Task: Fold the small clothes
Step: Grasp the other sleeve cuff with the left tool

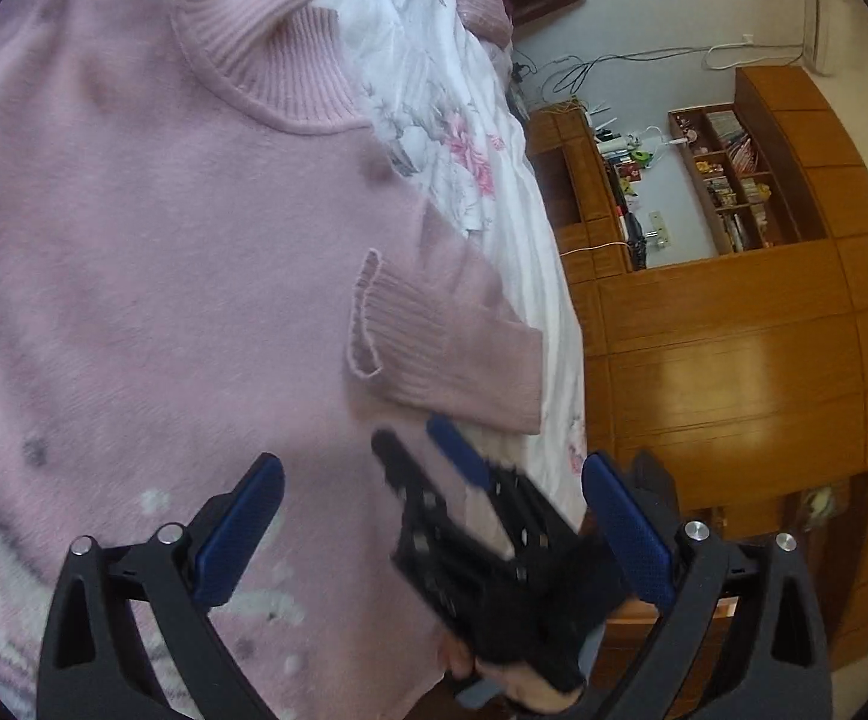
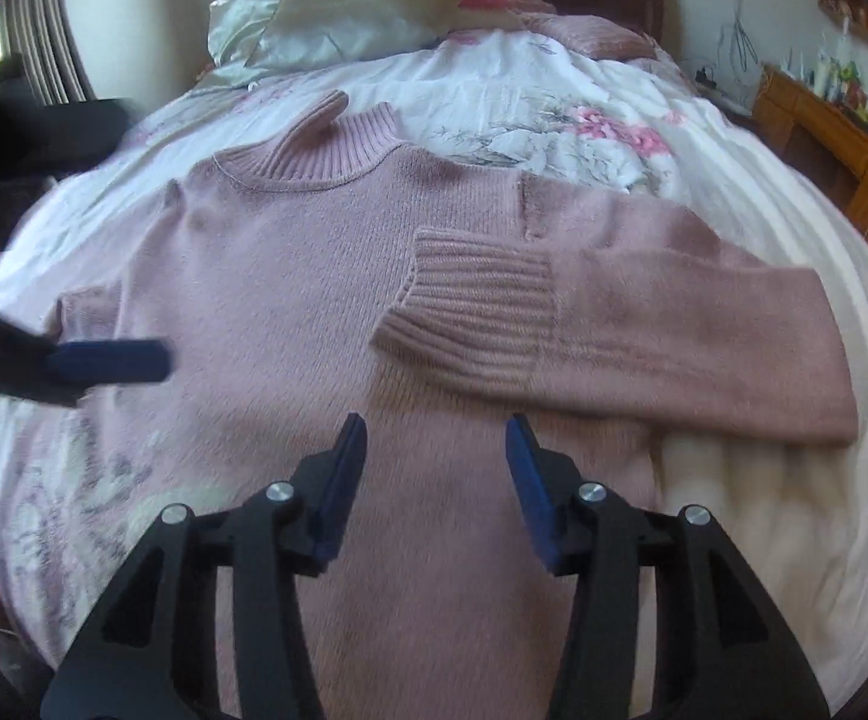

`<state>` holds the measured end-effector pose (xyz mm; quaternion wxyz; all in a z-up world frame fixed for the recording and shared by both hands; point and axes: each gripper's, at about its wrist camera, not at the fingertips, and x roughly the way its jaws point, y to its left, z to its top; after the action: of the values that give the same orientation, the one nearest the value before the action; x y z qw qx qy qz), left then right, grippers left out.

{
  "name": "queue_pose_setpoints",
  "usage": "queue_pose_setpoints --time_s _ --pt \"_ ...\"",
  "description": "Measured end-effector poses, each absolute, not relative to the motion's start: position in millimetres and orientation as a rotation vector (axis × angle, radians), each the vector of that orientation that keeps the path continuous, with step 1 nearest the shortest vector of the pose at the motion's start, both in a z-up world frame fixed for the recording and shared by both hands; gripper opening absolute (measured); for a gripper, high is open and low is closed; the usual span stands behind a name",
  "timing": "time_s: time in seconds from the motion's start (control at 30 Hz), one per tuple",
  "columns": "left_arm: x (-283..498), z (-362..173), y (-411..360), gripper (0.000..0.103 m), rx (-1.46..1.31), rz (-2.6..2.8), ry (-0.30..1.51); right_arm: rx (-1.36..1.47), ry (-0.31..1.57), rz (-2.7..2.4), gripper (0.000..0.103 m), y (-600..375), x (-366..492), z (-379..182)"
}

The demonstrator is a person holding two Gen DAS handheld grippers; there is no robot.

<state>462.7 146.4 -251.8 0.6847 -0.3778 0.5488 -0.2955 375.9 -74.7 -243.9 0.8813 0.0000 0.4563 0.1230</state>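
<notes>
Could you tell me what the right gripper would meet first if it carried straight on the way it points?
Probably the pink sweater itself: the right gripper is open over its body, just short of the folded sleeve's cuff, though depth is unclear.

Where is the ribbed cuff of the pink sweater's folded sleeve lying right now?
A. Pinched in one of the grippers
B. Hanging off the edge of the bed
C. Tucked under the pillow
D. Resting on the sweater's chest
D: the cuff lies flat across the front of the pink sweater, and the open right gripper holds nothing.
</notes>
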Motion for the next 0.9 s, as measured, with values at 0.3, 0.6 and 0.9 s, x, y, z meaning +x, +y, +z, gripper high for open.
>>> queue_pose_setpoints --time_s 0.3,0.6,0.9 --pt "529.3 -296.9 94.2 0.099 -0.819 -0.563 1.341 0.300 0.976 0.259 0.059 -134.4 231.1 -246.7" --pt "549.0 -287.3 70.4 0.012 -0.678 -0.504 1.394 0.504 1.004 0.286 0.062 -136.8 181.2 -252.5" --pt "546.7 -230.7 87.8 0.006 -0.660 -0.556 1.293 0.527 0.997 0.306 0.062 -128.8 174.6 -246.5"
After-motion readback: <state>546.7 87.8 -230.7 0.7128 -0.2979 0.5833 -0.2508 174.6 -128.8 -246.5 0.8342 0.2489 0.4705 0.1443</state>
